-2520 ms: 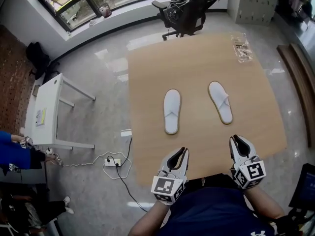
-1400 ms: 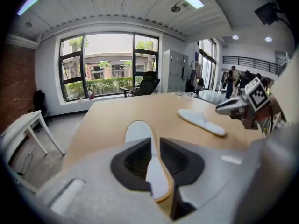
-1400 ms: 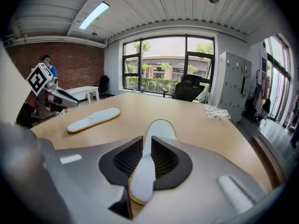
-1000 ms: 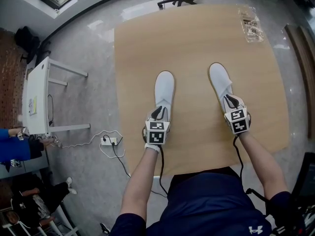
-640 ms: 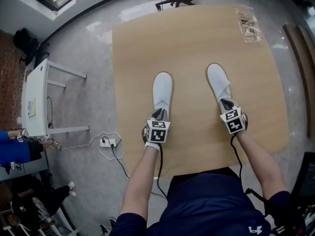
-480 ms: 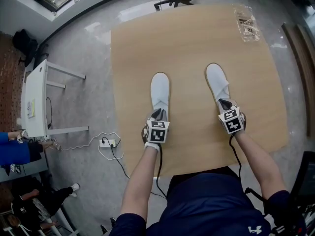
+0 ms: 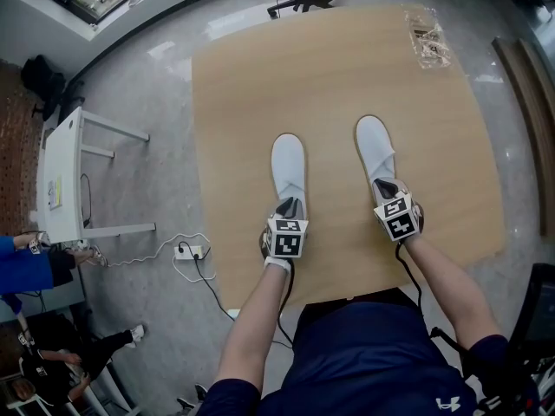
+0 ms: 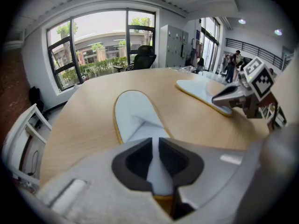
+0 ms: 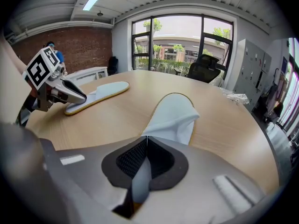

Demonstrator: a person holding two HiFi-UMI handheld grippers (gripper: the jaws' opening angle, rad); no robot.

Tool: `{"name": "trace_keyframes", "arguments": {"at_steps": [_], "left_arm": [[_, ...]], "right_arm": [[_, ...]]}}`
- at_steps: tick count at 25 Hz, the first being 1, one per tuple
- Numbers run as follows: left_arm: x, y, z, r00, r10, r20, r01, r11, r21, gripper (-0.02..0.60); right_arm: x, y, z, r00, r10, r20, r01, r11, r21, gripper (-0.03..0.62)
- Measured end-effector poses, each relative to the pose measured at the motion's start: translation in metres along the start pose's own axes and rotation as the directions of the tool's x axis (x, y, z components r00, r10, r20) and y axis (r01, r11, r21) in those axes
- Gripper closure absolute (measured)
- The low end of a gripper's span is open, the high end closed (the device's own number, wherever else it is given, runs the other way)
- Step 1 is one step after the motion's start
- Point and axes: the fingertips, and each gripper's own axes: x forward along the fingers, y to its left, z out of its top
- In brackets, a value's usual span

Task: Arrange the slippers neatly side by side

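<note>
Presently, the left gripper clamps the left slipper at its near end, the right gripper the right slipper likewise.

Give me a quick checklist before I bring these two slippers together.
1. Left tongs shut on the left slipper at its heel: ok.
2. Right tongs shut on the right slipper at its heel: ok.
3. Table bare between the slippers: ok.
4. Slippers parallel: not ok, the right one's toe slants toward the left one.
5. Toes level: not ok, the right toe lies farther out.
6. Plastic bag out of the way: ok, at the far corner.
</note>
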Motion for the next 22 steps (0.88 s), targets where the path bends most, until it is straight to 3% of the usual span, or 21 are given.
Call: {"name": "trace_keyframes", "arguments": {"at_steps": [12, 22], "left_arm": [[-0.008, -0.064, -0.015, 1.0, -0.007, -0.029, 0.007, 1.0, -0.02, 0.537], [-0.014, -0.095, -0.023, 0.999, -0.023, -0.042, 0.02, 0.996, -0.083, 0.537]], "right_arm": [[-0.012, 0.032, -0.018, 0.998, 0.056, 0.019, -0.056, 0.998, 0.04, 0.582], [-0.024, 0.063, -0.023, 0.998, 0.066, 0.01, -0.066, 0.997, 0.036, 0.582]]}}
